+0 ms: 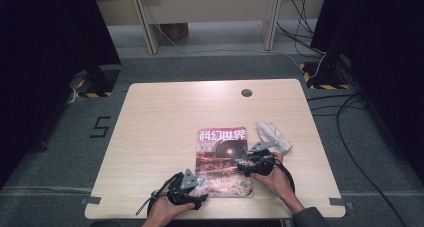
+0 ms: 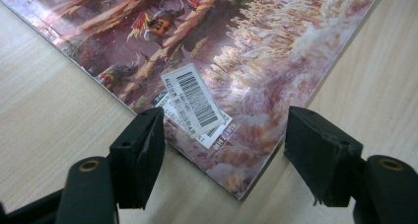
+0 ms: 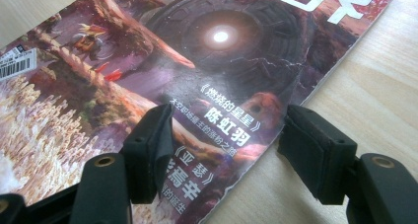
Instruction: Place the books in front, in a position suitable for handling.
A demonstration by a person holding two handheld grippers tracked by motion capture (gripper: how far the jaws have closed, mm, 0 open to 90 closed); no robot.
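On the near half of the pale wooden counter (image 1: 165, 117) lies a magazine (image 1: 222, 159), flat and closed, its red-and-purple cover facing up with the white title at the far edge. Just beyond the magazine's far right corner sits a crumpled white cloth (image 1: 273, 136), apart from the cover. Farther back from the magazine, near the counter's far edge, is a small dark round cable hole (image 1: 246, 92).

The left tool (image 1: 196, 193) sits at the magazine's near left corner. In the left gripper view its jaws stand open, one over the cover beside a white barcode sticker (image 2: 195, 101), the other just off the edge above bare wood, with the corner lying between them; neither pad presses on the paper.

The right tool (image 1: 244, 166) is at the magazine's right edge, about halfway along it. In the right gripper view (image 3: 224, 135) its jaws are also open, straddling that edge: one over the printed cover, the other over the counter, gripping nothing.
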